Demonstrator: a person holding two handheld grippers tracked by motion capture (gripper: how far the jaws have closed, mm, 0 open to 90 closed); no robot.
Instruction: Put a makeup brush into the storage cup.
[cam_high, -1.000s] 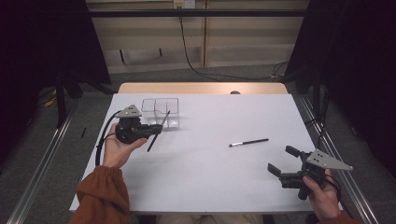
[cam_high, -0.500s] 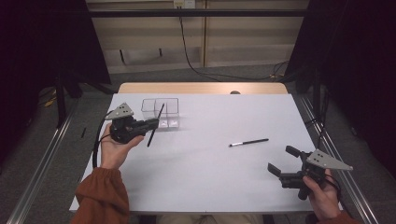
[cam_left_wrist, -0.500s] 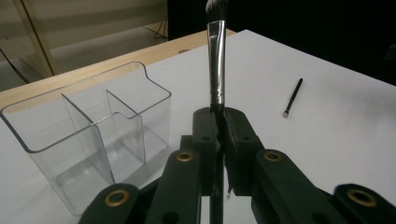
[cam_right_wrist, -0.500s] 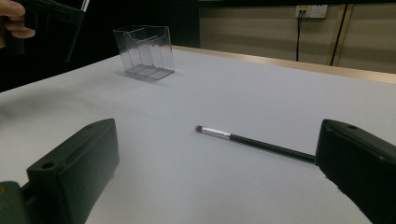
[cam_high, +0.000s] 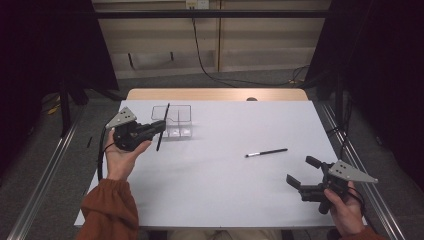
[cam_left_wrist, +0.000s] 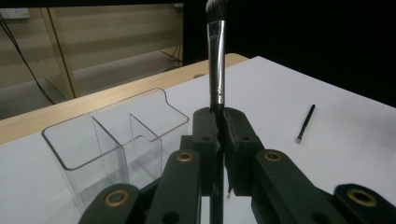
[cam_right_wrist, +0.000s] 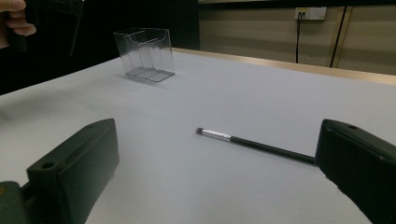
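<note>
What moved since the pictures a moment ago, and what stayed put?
The left gripper, shut on a makeup brush, tipped the brush more upright and carried it up beside the clear box, bristles on top. Nothing was let go. The right gripper stayed open and low near the table's corner, and the second brush stayed lying on the white table. The box has not moved.

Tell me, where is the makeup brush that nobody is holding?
In the high view the loose makeup brush lies flat on the white table, right of centre, between the clear organizer and the right tongs.
</note>
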